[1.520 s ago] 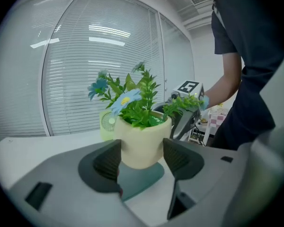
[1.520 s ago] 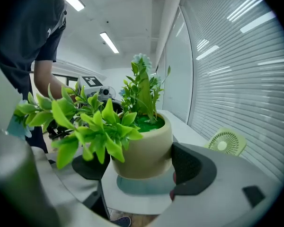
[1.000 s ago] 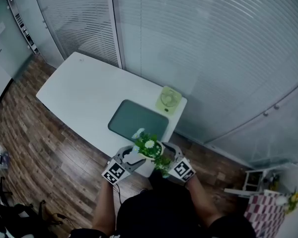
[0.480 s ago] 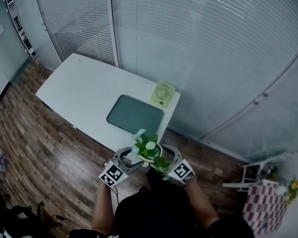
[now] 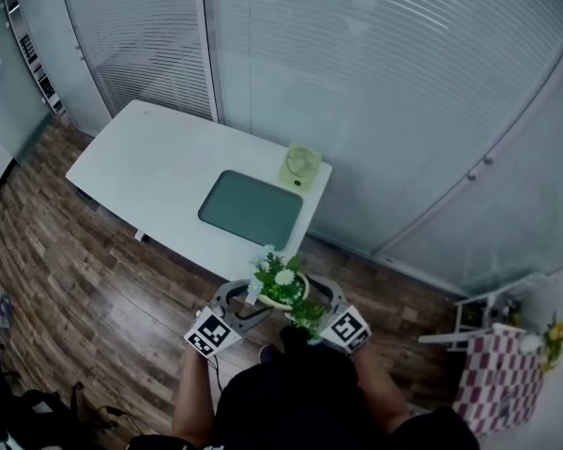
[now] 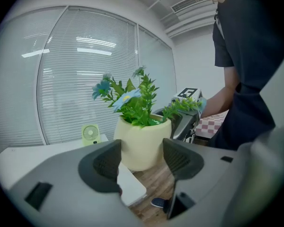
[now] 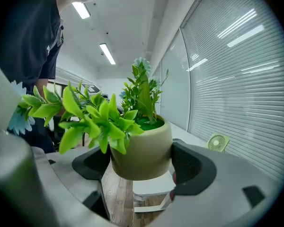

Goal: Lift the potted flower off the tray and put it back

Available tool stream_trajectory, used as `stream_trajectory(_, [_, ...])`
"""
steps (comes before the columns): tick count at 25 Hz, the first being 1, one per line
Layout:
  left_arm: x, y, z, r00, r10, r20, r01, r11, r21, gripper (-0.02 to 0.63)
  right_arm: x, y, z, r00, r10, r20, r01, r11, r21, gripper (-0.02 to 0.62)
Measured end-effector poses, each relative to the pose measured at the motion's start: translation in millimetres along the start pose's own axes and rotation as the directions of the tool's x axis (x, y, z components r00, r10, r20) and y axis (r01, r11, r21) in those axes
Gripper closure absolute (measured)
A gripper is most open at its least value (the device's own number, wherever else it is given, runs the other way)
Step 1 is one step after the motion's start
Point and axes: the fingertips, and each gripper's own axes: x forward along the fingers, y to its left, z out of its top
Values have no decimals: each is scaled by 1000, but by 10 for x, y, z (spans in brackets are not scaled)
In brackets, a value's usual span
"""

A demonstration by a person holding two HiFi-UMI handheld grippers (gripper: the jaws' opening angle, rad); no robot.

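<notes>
Potted flower [image 5: 281, 287] was aloft over wood floor [image 5: 94, 279], just off tabletop's [image 5: 155, 172] near edge, apart from green tray [image 5: 251, 209]. Right claw [image 7: 141, 164] was clamped on its sides. Left claw [image 6: 142, 162] had jaws apart, potted flower just beyond tips. Small fan [image 5: 300, 165] stood at tray's far right corner.

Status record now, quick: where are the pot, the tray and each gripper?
potted flower: in the air, off the table, above the wood floor
tray: on the table, nothing on it
right gripper: jaws clamped on the pot's sides
left gripper: jaws apart, pot just past the tips; contact unclear
fan: on the table, at the tray's far edge
</notes>
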Motion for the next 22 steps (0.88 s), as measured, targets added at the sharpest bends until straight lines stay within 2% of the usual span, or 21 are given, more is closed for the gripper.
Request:
stream_trajectory(5, [-37,-51,41,1000,5,9,-5,1000,0,337,-67,54,7,1000,7,-20,-7,1000,1,222])
stream_trajectory(13, [22,-122,152,1000,21,16,-21,1000,-3,337,-207,13,90,1000,5,0,-5,999,-36,222])
stream_trajectory(17, [60,-190,200,999,34,13,-34,999,-2,337,-274,12,44,999,23,27,-22,1000,-21,222])
stream_trajectory(22, [66,-243,216,999,48,7,-48,999,-8,337,-328,16,54,999,33,14,-33,999,-34,222])
